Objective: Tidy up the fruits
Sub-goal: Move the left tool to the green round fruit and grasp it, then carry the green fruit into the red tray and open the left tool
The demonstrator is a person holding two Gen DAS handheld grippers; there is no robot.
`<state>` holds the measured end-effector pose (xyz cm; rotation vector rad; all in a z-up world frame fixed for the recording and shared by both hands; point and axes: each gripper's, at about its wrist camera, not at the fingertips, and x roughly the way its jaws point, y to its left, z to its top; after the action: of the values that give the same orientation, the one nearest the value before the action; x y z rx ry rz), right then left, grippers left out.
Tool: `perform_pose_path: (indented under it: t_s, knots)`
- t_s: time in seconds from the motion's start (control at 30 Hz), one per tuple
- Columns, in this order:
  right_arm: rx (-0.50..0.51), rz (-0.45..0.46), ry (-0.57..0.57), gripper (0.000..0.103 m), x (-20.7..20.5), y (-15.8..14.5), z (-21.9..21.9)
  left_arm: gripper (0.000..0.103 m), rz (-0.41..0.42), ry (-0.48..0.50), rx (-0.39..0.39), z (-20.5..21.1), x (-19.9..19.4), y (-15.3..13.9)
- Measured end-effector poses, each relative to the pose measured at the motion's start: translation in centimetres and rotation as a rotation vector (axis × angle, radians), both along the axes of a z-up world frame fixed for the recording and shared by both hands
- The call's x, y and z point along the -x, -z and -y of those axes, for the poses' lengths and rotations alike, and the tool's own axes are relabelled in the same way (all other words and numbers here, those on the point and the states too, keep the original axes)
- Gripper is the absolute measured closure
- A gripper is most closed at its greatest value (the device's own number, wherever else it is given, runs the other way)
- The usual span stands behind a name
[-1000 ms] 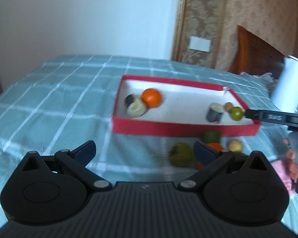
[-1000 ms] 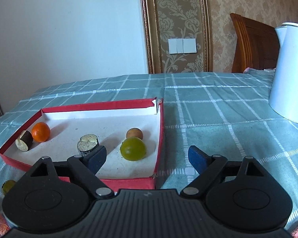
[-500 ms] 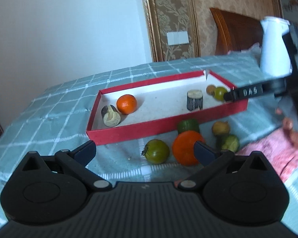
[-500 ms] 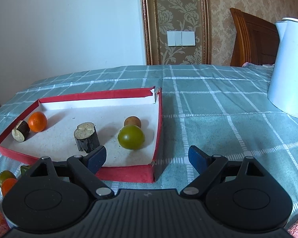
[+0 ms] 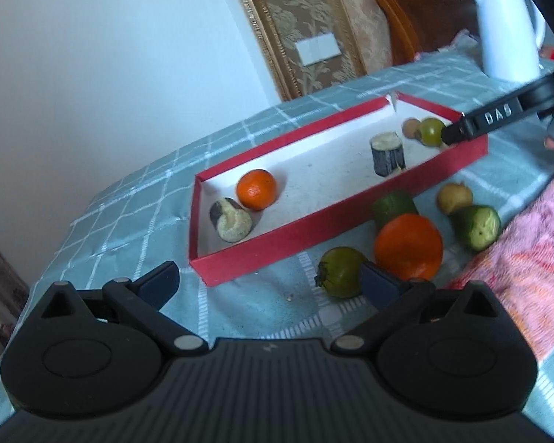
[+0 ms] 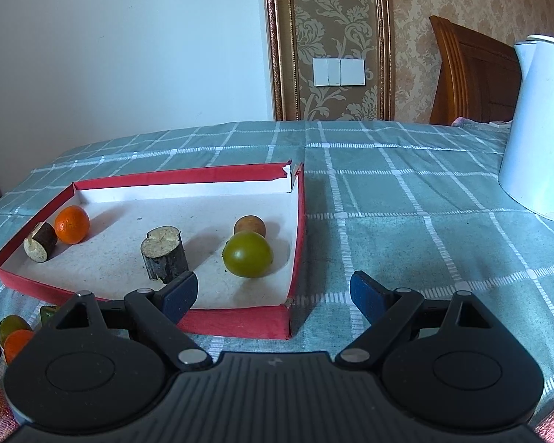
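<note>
Red shallow tray (image 6: 295, 229), white inside, one far corner torn open, on a teal checked tablecloth (image 6: 406, 199)

Inside the tray, five items:
- small orange (image 6: 71, 224), one, round, glossy, at the left end
- dark-skinned cut stub (image 6: 40, 241), one, lying on its side just beside the small orange, pale cut face towards the right wrist camera, long axis roughly along the tray's short side
- dark-skinned cut stub, upright (image 6: 164, 253), one, mid-tray, pale cut face up, long axis vertical
- green tomato-like fruit (image 6: 247, 254), one, smooth, olive-green, near the right wall
- small brown round fruit (image 6: 250, 226), one, just behind and touching the green one

Outside the tray, on the cloth along its near wall, five items:
- large orange (image 5: 408, 247), one
- green fruit with stem (image 5: 340, 271), one, stem end to the left, just beside the large orange
- cucumber pieces, two: one (image 5: 394, 205) close against the tray wall, one (image 5: 476, 222) with pale cut face towards the left wrist camera
- small yellowish round fruit (image 5: 454, 197), one, between the cucumber pieces

Left gripper (image 5: 267, 282): jaws spread wide, holding nothing, low over the cloth near the green fruit with stem
Right gripper (image 6: 273, 291): jaws spread wide, holding nothing, at the tray's near right corner

White kettle (image 6: 539, 129), one, well apart to the right
</note>
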<state>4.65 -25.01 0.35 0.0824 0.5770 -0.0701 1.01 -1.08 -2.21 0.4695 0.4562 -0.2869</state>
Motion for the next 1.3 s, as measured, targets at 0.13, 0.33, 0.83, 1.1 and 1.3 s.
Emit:
perform_pose_path:
  t_s: [0.13,0.33,0.83,1.1,1.3]
  knots:
    - [0.005,0.000,0.008,0.009,0.0,0.0,0.0,0.008,-0.019,0.093,-0.017,-0.1,-0.6,0.4]
    - [0.005,-0.001,0.012,0.009,-0.1,0.0,0.0,0.009,-0.062,0.208,-0.001,-0.7,-1.9,0.1]
    - [-0.005,-0.011,0.020,0.007,-0.4,0.2,0.2,0.060,-0.182,0.338,0.041,-1.5,-4.0,0.7]
    - [-0.005,-0.011,0.020,0.007,-0.4,0.2,0.2,0.073,-0.157,0.268,0.067,-1.6,-3.2,0.8]
    - [-0.006,-0.011,0.021,0.007,-0.4,0.2,0.2,0.073,-0.129,0.203,0.142,-1.8,-2.4,-0.3]
